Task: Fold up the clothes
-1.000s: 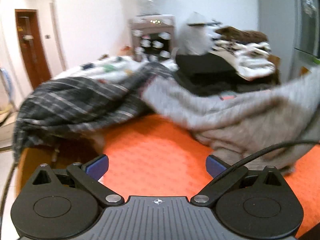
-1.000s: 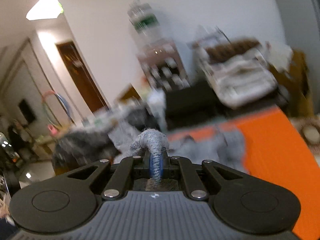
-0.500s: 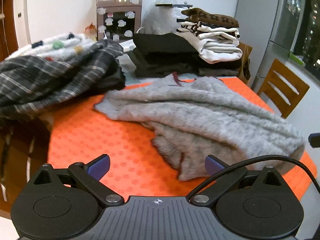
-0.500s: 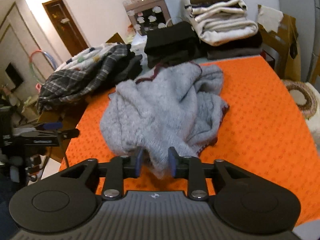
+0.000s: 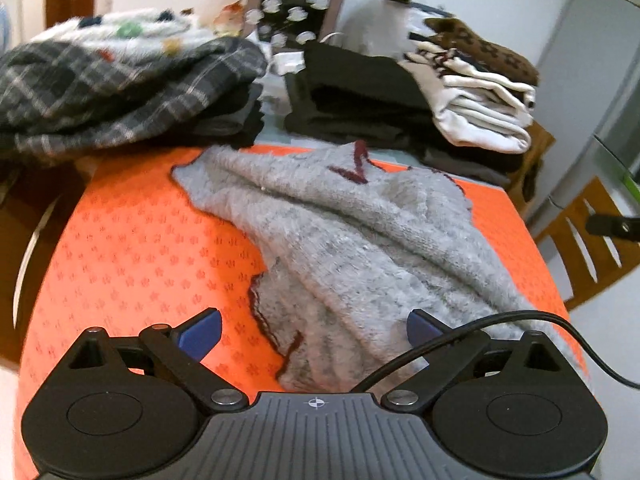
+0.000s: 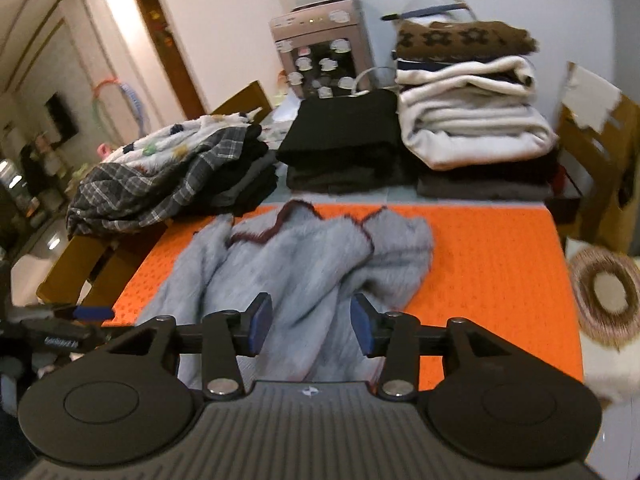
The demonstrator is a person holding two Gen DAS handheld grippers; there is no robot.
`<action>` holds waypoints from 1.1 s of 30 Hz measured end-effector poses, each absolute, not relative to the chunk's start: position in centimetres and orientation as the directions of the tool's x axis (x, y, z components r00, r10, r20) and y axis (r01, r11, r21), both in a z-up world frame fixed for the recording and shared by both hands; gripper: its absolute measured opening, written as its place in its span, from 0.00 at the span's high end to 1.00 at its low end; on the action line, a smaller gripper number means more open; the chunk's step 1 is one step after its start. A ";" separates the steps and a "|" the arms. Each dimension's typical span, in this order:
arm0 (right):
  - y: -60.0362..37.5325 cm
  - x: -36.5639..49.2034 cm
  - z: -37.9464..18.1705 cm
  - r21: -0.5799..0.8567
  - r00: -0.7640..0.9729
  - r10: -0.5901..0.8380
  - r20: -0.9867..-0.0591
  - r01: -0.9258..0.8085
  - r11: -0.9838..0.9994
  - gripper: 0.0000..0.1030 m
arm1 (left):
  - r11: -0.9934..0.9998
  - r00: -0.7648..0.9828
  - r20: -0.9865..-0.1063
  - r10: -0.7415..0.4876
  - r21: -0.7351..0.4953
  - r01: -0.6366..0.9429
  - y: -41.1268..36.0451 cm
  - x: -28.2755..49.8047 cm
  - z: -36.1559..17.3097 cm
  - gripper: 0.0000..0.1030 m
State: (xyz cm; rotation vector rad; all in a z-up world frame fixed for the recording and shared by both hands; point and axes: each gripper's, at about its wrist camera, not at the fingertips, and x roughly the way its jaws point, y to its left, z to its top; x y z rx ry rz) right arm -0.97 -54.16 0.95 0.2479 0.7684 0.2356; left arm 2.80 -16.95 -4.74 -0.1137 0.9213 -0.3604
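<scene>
So the grey sweater (image 6: 304, 264) is lying crumpled on the orange mat (image 6: 492, 264), dark red trim showing along its far edge. Left gripper (image 5: 312, 332) is spread wide over the near end of the sweater (image 5: 360, 240), gripping nothing. Right gripper (image 6: 310, 322) has its jaws apart too, though narrower, with the fabric showing between the blue pads (image 6: 260, 320), not pinched. Behind the mat there's a plaid pile (image 6: 160, 176) on the left, folded dark clothes (image 6: 344, 136) in the middle, and a white stack (image 6: 468, 128) on the right.
</scene>
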 end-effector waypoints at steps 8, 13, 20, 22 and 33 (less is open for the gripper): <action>-57.3 9.5 -2.2 0.340 0.609 0.445 -0.656 -0.287 0.895 0.34 | 0.935 0.555 -0.758 -0.342 -0.335 0.117 -19.7 2.2 -5.0 0.04; -57.0 15.3 -5.1 0.353 0.532 0.509 -0.676 -0.372 0.858 0.29 | 0.943 0.575 -0.758 -0.307 -0.325 0.075 -20.9 1.1 -4.5 0.05; -58.2 17.0 -5.6 0.356 0.528 0.526 -0.667 -0.393 0.848 0.29 | 0.937 0.636 -0.725 -0.263 -0.349 -0.011 -18.8 -1.6 -2.2 0.05; -59.2 16.1 -5.1 0.358 0.541 0.522 -0.659 -0.385 0.851 0.29 | 0.927 0.649 -0.715 -0.259 -0.373 -0.041 -17.8 -2.3 -1.7 0.05; -67.4 3.1 -3.9 0.351 0.642 0.380 -0.666 -0.180 0.919 0.29 | 0.874 0.639 -0.726 -0.253 -0.455 -0.171 -13.3 -5.7 -3.4 0.06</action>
